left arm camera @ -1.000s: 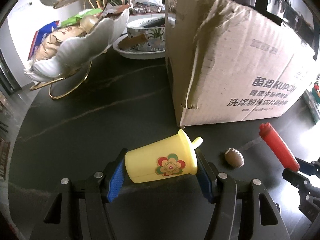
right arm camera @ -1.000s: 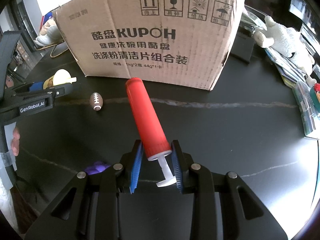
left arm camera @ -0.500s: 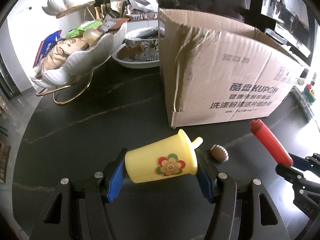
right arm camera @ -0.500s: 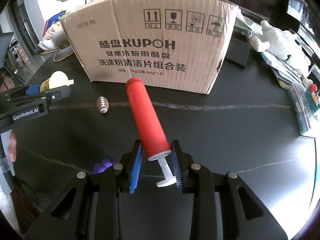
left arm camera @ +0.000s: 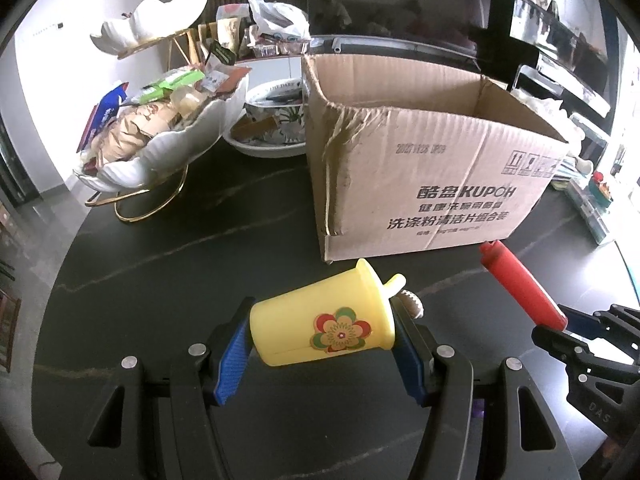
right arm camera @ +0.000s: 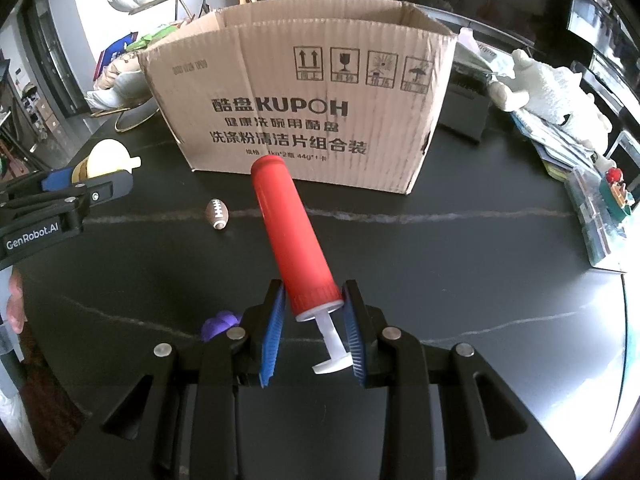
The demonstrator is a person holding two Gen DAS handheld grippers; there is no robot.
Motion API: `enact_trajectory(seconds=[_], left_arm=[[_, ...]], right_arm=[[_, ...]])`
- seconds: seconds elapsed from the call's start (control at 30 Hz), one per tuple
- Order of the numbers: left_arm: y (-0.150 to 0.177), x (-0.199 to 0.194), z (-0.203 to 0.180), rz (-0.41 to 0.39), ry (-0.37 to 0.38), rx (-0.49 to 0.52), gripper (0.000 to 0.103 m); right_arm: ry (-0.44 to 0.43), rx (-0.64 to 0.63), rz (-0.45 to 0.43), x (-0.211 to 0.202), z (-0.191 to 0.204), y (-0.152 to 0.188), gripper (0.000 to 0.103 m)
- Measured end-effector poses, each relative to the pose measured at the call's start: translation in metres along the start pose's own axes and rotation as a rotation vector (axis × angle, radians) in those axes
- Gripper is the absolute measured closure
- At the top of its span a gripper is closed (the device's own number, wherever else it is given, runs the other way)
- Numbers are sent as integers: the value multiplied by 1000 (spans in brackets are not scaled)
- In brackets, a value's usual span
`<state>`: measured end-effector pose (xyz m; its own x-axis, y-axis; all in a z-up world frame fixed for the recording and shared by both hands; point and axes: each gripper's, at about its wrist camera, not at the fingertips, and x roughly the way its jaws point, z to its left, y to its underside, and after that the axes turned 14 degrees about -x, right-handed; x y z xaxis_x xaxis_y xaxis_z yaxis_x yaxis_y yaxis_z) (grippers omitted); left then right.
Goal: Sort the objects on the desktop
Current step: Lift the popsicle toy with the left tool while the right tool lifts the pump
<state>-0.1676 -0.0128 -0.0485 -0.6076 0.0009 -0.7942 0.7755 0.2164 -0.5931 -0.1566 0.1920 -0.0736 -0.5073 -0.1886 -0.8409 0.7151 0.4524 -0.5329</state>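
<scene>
My left gripper point(left arm camera: 322, 332) is shut on a yellow toy cup point(left arm camera: 320, 322) with a flower sticker, held sideways above the dark table. My right gripper point(right arm camera: 314, 312) is shut on a red hand pump point(right arm camera: 294, 236) with a white plunger, its red barrel pointing toward the open cardboard box point(right arm camera: 304, 96). The same pump point(left arm camera: 520, 284) shows at the right of the left wrist view, in front of the box point(left arm camera: 432, 176). A small toy football point(right arm camera: 217, 213) lies on the table in front of the box, mostly hidden behind the cup in the left wrist view.
A white shell-shaped dish point(left arm camera: 160, 136) full of snacks on a gold stand and a patterned bowl point(left arm camera: 272, 120) stand left of the box. A purple object point(right arm camera: 218, 322) lies beside my right gripper. A white plush toy point(right arm camera: 548, 84), books and a clear case point(right arm camera: 600, 208) sit right.
My left gripper has risen with the cup, so the box's open top now shows. The right gripper, with the pump, has lifted slightly, and the box sits lower in its view.
</scene>
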Motion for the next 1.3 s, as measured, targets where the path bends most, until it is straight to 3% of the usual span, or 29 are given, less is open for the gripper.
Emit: enact_trajectory(seconds=[1.3], left_arm=[[0,-54,-3,-73,39,-8,43]], right_arm=[[52,-19,-88,-57,10,-7,76]])
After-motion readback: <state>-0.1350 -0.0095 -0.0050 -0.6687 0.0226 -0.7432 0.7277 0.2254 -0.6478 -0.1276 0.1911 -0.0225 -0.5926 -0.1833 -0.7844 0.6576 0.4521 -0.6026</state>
